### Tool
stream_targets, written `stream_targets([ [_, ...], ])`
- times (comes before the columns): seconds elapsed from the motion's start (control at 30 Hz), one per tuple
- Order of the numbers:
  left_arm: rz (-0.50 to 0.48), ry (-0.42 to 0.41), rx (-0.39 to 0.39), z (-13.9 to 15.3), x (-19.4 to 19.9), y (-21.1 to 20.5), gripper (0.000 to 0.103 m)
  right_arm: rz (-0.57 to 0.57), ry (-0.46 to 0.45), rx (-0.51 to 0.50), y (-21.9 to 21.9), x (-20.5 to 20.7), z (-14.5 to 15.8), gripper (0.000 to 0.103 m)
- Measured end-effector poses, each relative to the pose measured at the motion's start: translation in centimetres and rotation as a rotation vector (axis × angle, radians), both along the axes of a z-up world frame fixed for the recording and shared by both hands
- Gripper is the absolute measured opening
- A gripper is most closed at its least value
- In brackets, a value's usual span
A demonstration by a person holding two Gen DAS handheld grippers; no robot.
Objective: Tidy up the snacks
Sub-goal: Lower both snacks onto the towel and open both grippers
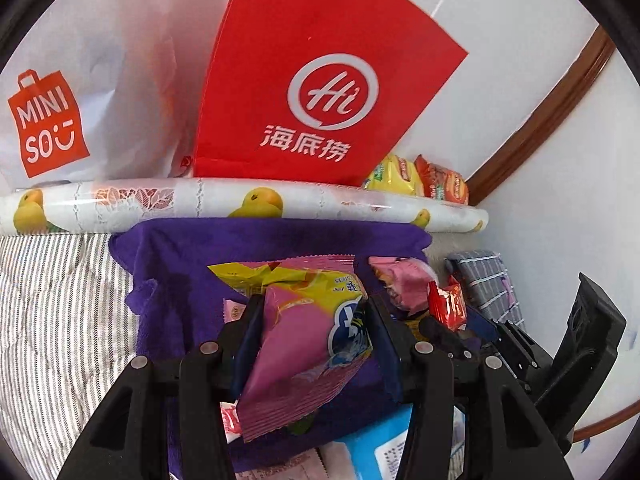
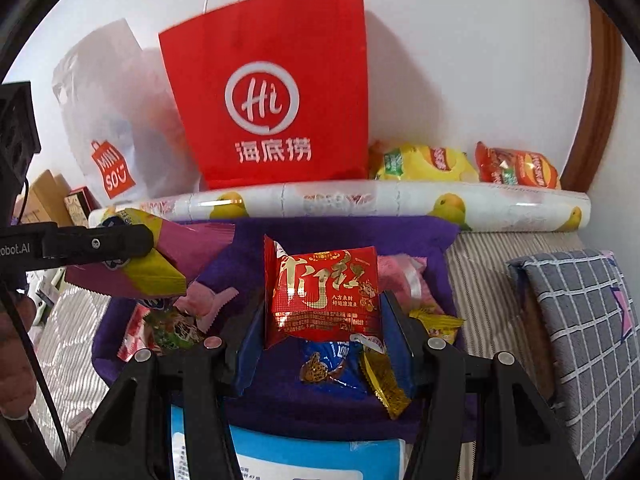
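Observation:
My left gripper (image 1: 316, 336) is shut on a pink and yellow snack bag (image 1: 304, 336) and holds it above a purple cloth (image 1: 180, 280). The same bag (image 2: 160, 264) shows at the left of the right wrist view, in the left gripper (image 2: 150, 240). My right gripper (image 2: 320, 332) is shut on a red snack packet (image 2: 324, 292) over the cloth (image 2: 400, 236). The red packet (image 1: 448, 304) shows at the right of the left wrist view. Several small snacks lie on the cloth: a blue packet (image 2: 332, 368), a gold one (image 2: 384, 384), a pink one (image 2: 404, 276).
A red paper bag (image 2: 276, 108) and a white Miniso bag (image 2: 112, 120) stand against the wall behind a fruit-print roll (image 2: 360, 200). Yellow (image 2: 424, 164) and orange (image 2: 516, 168) chip bags lie beside the red bag. A checked pillow (image 2: 580, 320) is right. A blue-white box (image 2: 320, 456) is near.

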State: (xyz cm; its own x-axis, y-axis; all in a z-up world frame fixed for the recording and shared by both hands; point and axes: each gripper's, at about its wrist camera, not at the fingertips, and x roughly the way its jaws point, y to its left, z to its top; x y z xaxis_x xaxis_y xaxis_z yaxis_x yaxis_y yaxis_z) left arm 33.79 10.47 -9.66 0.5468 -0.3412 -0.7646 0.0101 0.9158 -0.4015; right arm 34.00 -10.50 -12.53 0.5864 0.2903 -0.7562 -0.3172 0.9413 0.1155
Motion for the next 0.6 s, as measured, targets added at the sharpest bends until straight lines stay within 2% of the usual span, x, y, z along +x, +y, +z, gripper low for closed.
stream_targets([
  [0.3, 0.022, 0.037, -0.004, -1.5, 0.8, 0.9, 0.049, 0.017, 0.067, -0.014, 0.7, 0.8, -2.4, 0.055],
  [0.6, 0.035, 0.076, 0.013, -2.6, 1.2, 1.0, 0.049, 0.024, 0.093, -0.038, 1.0, 1.0, -2.9, 0.056],
])
